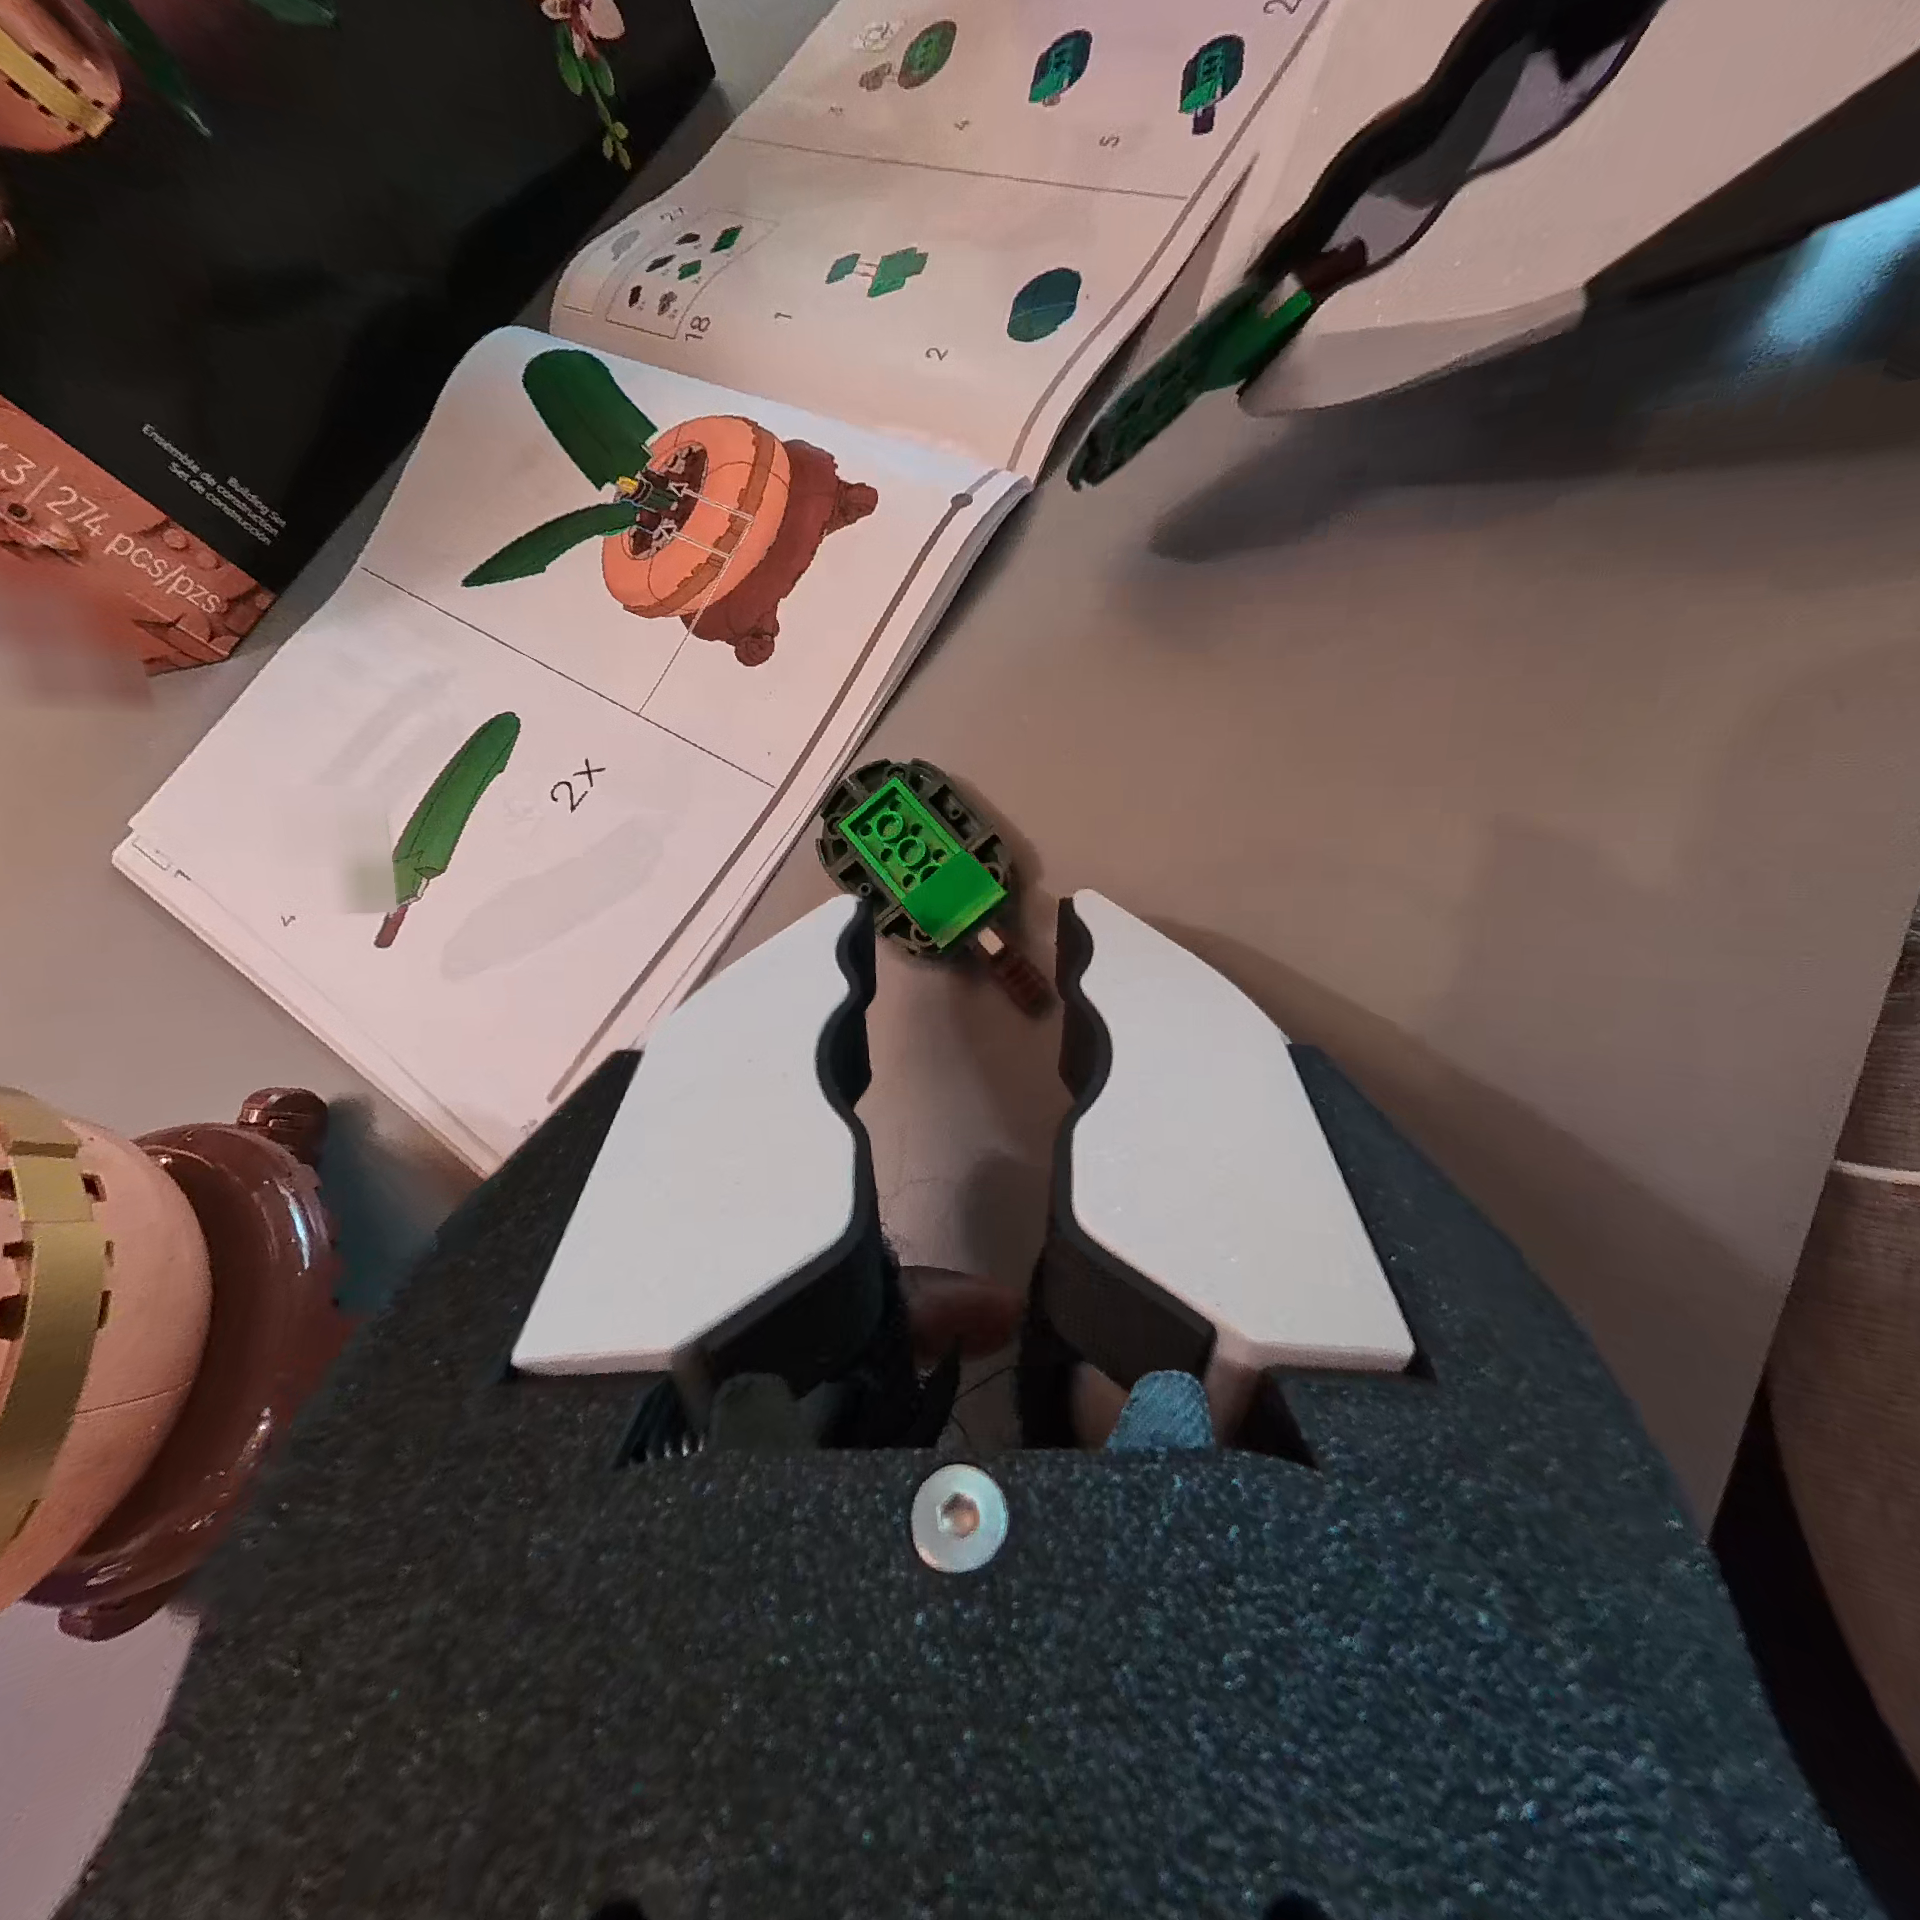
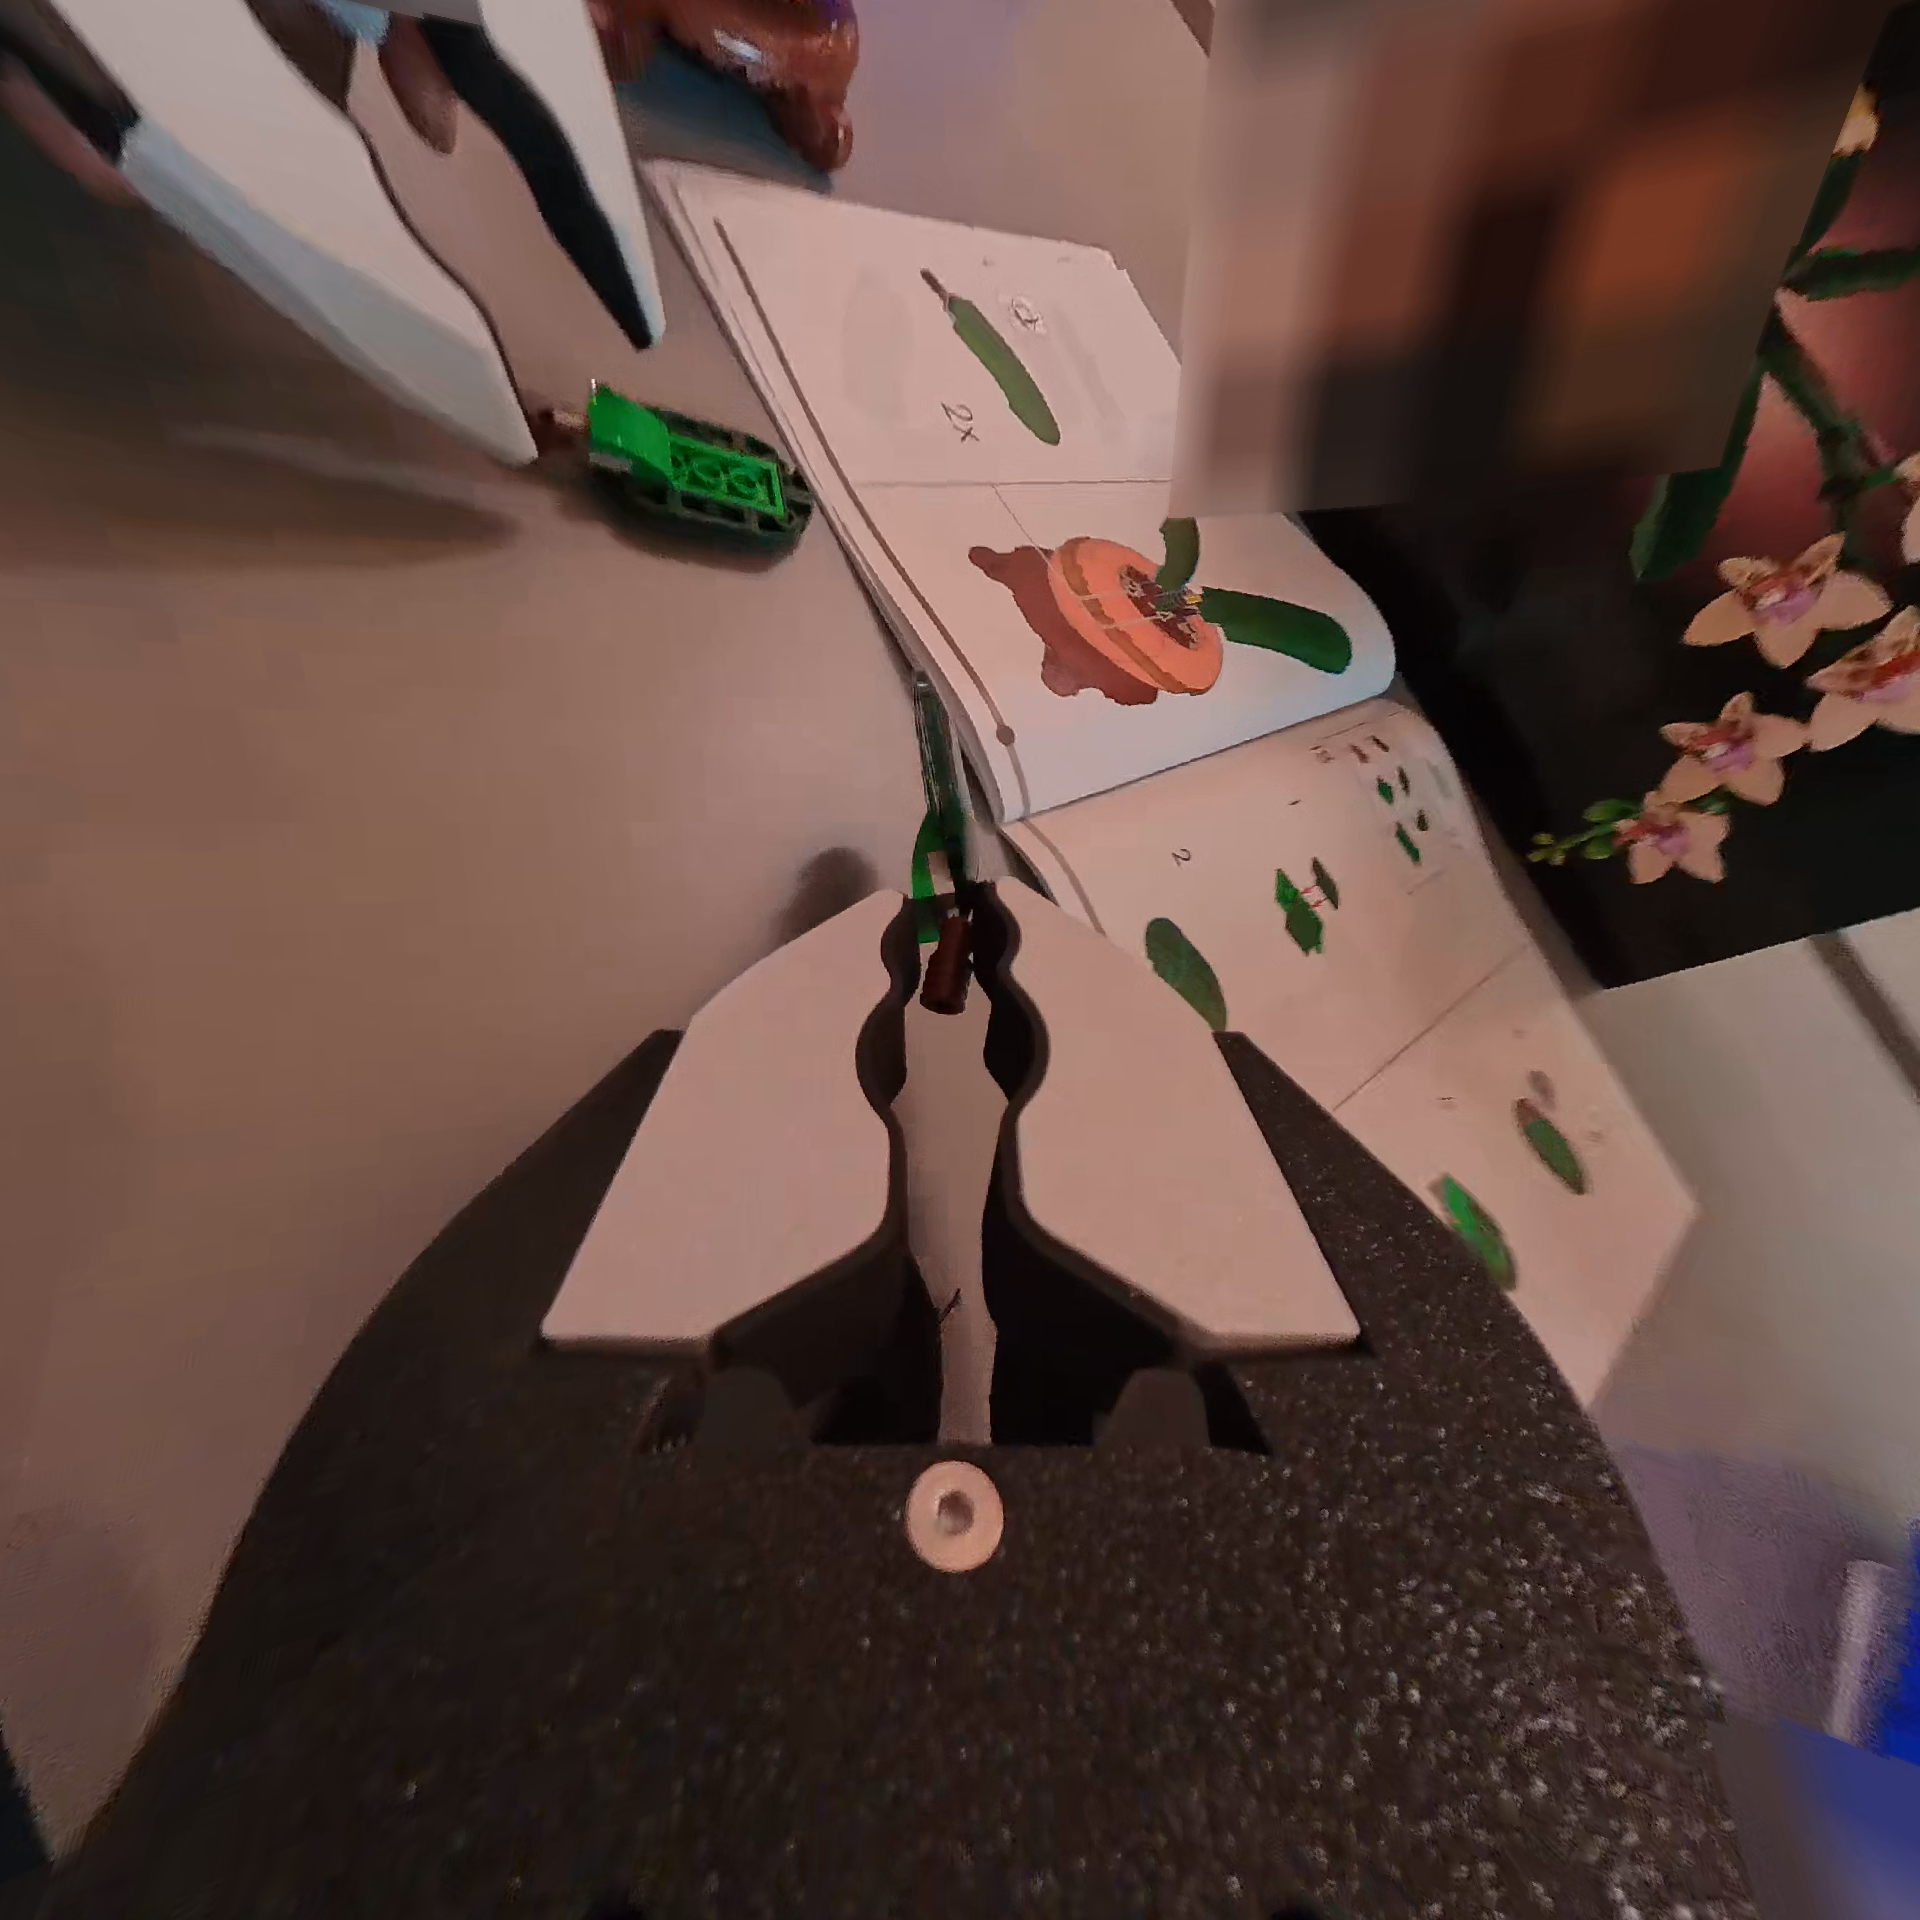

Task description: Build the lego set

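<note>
The right gripper point(image 2: 951, 940) pinches one leaf point(image 2: 935, 790) by its brown stem. The left gripper point(image 1: 961, 914) is open around the other leaf point(image 1: 914, 857), on the table point(image 1: 1455, 831) by the book's point(image 1: 520, 727) edge. Close gently on its stem.

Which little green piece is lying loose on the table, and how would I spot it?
Find the open instruction booklet on the grey table. Just off its near edge, in front of the open left tongs, lies the leaf piece: a dark oval with a bright green block on top and a brown peg. The other leaf is held off the table by the right tongs.
</note>
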Motion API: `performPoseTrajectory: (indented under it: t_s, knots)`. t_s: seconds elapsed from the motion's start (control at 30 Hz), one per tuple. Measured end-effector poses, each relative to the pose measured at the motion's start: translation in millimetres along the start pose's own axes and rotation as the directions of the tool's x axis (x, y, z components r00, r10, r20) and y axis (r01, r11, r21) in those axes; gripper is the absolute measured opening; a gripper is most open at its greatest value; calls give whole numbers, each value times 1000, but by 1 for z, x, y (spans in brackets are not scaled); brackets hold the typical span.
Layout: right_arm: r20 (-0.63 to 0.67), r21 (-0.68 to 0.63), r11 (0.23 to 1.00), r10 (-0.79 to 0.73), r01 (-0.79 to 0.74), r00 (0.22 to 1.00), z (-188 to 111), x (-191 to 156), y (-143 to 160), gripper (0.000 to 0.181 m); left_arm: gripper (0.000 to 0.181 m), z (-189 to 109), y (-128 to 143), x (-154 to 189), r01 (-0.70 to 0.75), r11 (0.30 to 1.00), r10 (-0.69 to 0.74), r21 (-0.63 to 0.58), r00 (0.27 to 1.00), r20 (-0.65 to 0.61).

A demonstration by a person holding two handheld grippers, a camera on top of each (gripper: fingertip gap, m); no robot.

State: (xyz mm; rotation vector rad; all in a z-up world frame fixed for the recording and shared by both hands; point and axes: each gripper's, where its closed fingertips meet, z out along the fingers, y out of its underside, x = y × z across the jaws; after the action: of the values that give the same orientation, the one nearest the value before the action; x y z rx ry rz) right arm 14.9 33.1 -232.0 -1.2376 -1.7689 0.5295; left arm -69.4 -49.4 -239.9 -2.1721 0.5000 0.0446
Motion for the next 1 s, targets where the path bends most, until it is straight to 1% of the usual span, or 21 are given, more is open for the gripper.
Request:
performPoseTrajectory:
  t_s: [0.07,0.13,0.23,0.37,0.4,0.5,0.6,0.67,0.73,0.83,0.9,0.93,0.97,1.0]
  knots:
    - [20,6,999,54,-54,998,0,1,1,9,33,-1,3,-1,0,1000,0,-7,1000,6]
    - [17,-6,999,47,-47,999,-1,1,4,9,33,-3,5,-1,2,1000,-2,-12,1000,7]
    - [-25,-56,998,-38,36,999,0,4,8,9,32,-5,7,-3,4,1000,-4,-15,1000,17]
    - [-81,-130,977,-183,172,980,3,7,10,9,26,-3,8,-2,-14,999,16,-40,999,38]
    - [-85,-146,969,-211,197,974,4,7,10,9,22,-2,9,-1,-18,998,20,-53,999,40]
    - [-83,-186,949,-274,255,958,6,5,11,10,20,1,13,0,-12,995,17,-97,998,54]
    - [-41,-215,927,-322,306,946,7,-1,13,15,8,3,13,3,3,995,1,-102,999,44]
    - [-13,-221,922,-328,317,945,6,-3,14,16,7,2,14,3,33,995,-31,-97,999,24]
    - [36,-208,931,-300,301,953,1,-6,13,22,7,2,14,6,79,993,-82,-88,996,-21]
    - [107,-161,959,-216,231,971,-9,-11,11,28,7,-1,10,10,190,980,-194,-55,976,-102]
    - [136,-92,981,-157,171,978,-16,-12,3,29,6,-7,-1,11,305,952,-299,6,937,-182]
    - [149,-35,990,-131,137,980,-19,-12,-3,28,6,-11,-11,15,392,919,-367,48,891,-266]
    - [169,33,993,-114,110,979,-22,-14,-12,27,6,-17,-25,21,501,861,-437,84,815,-380]
    - [192,108,989,-117,98,974,-24,-17,-20,27,6,-25,-39,27,621,778,-498,97,703,-507]
